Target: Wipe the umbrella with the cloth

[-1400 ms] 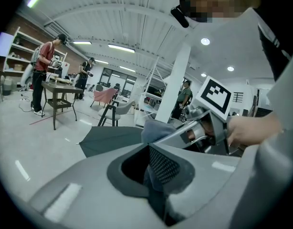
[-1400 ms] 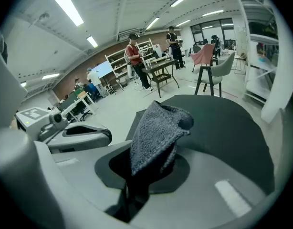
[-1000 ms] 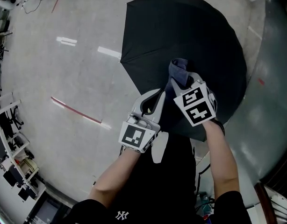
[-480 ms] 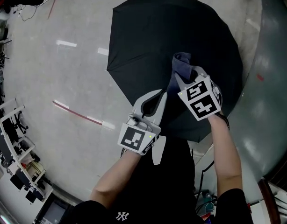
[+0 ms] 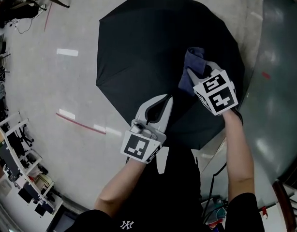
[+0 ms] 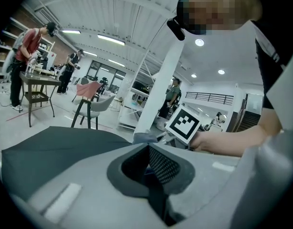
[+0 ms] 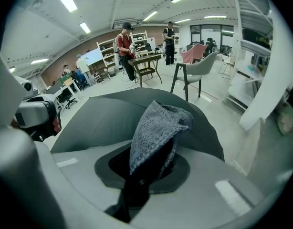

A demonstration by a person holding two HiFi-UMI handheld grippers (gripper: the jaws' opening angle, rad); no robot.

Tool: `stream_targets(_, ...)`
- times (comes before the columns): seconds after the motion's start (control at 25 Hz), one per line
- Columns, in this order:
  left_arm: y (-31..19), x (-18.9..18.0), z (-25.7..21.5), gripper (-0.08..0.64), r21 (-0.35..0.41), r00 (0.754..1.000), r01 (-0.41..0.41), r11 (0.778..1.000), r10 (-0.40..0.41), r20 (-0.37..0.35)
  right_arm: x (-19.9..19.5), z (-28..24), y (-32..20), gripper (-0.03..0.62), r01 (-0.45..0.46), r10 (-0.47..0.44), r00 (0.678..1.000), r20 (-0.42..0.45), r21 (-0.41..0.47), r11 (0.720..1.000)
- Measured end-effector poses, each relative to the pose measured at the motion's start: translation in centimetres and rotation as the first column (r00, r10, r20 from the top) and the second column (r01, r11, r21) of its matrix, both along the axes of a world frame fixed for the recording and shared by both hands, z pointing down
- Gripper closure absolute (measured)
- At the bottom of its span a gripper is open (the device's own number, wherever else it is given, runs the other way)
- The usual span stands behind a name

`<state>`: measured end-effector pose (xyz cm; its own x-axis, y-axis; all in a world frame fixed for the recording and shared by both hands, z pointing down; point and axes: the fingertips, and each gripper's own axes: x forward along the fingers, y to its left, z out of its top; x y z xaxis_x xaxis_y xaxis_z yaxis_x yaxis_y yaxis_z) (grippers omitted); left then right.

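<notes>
Head view: right tongs (image 5: 197, 75) press the cloth (image 5: 192, 62) on the open black umbrella's (image 5: 148, 42) right side. Left gripper view: left tongs (image 6: 149, 147) closed, nothing visible between them. Right gripper view: tongs grip the cloth. Wiping looks under way, with the left panels probably still to do.
</notes>
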<state>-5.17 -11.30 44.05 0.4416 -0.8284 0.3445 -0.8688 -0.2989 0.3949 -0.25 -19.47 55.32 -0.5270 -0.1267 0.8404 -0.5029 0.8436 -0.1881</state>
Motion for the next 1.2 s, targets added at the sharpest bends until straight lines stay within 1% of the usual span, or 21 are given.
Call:
stream_targets(0.16,-1.4,1.4,-0.4,0.557,0.014,1.0,-0.019,1.0,0.019,0.0,2.2,0.7,-2.4,0.511,-0.042,0.042,0.999,-0.006,0.015,0.999)
stream_targets(0.4,-2.3,2.6,-0.1,0.557,0.005,1.0,-0.021,1.0,0.021,0.007,4.7,1.8,-5.0,0.511,-0.088,0.089,0.996,-0.025,0.036,0.995)
stream_targets(0.6,-2.6,2.6,0.2,0.557,-0.007,1.0,-0.013,1.0,0.013,0.017,5.8,2.7,-6.2,0.511,-0.123,0.125,0.991,-0.038,0.056,0.991)
stream_targets(0.72,-2.5,2.6,0.1,0.557,-0.004,1.0,-0.009,1.0,0.009,0.02,6.7,2.7,-6.9,0.511,-0.157,0.161,0.986,-0.038,0.087,0.984)
stream_targets(0.8,-2.1,2.6,-0.3,0.557,0.007,1.0,-0.011,1.0,0.011,0.017,7.2,1.5,-7.3,0.511,-0.197,0.199,0.98,-0.008,0.108,0.974)
stream_targets(0.88,-1.6,2.3,-0.8,0.557,0.017,1.0,-0.019,1.0,0.019,0.01,7.2,-0.7,-7.2,0.512,-0.231,0.226,0.973,0.054,0.119,0.966)
stream_targets(0.96,-0.9,2.3,-1.4,0.557,0.035,0.999,-0.04,0.999,0.04,0.009,6.7,-3.3,-6.2,0.512,-0.242,0.227,0.966,0.122,0.123,0.963)
stream_targets(1.08,0.6,2.0,-2.7,0.557,0.061,0.998,-0.066,0.996,0.065,0.01,5.9,-7.4,-3.2,0.512,-0.241,0.213,0.954,0.212,0.112,0.964)
stream_targets(1.2,2.6,1.4,-4.4,0.557,0.088,0.997,-0.078,0.993,0.077,0.018,4.5,-10.9,1.1,0.512,-0.218,0.187,0.943,0.275,0.086,0.972)
